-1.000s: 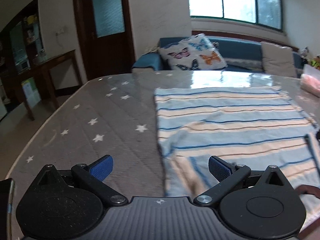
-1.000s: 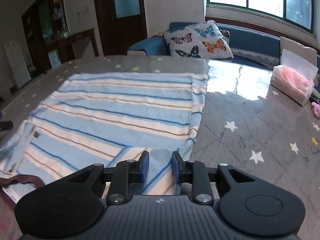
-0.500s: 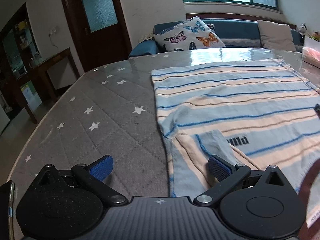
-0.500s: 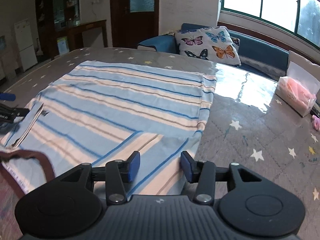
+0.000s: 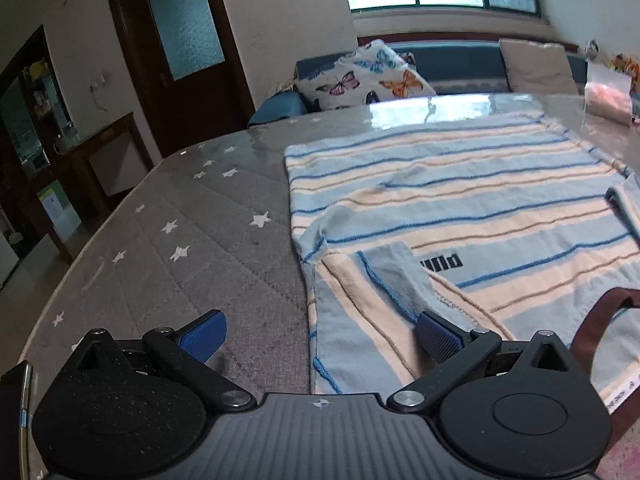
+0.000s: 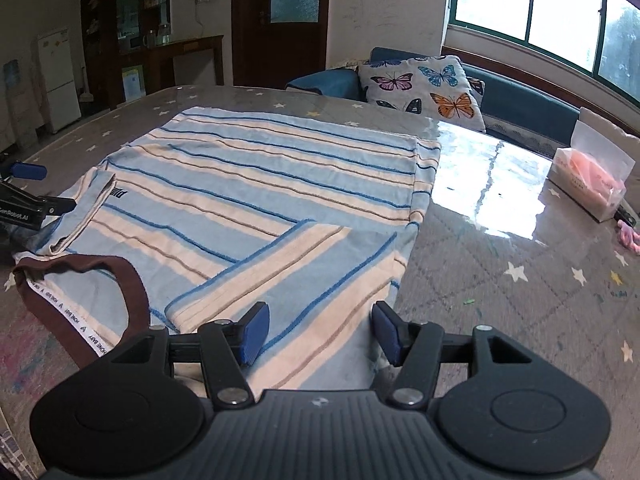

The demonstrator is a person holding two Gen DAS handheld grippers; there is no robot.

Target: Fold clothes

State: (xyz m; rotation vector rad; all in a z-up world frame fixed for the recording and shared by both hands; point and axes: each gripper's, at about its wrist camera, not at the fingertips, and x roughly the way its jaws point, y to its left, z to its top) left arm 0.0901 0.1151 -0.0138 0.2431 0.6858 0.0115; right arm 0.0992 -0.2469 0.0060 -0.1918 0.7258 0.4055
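Note:
A blue-and-cream striped T-shirt (image 5: pixel 460 216) with a brown collar (image 6: pixel 100 308) lies flat on the grey starred table, both sleeves folded in over the body. It also shows in the right wrist view (image 6: pixel 260 184). My left gripper (image 5: pixel 320 338) is open and empty, low over the shirt's left shoulder edge. My right gripper (image 6: pixel 318 334) is open and empty over the shirt's right shoulder, just behind the folded right sleeve (image 6: pixel 256 276). The left gripper's fingers (image 6: pixel 24 172) show at the left edge of the right wrist view.
A tissue box (image 6: pixel 592 176) stands at the table's far right. A small pink object (image 6: pixel 630 236) lies near it. A sofa with a butterfly pillow (image 6: pixel 424 84) sits behind the table. A dark door and cabinets stand at the back left.
My right gripper has opened and let go of the right sleeve, which now lies folded on the shirt. Both grippers have pulled back toward the collar end.

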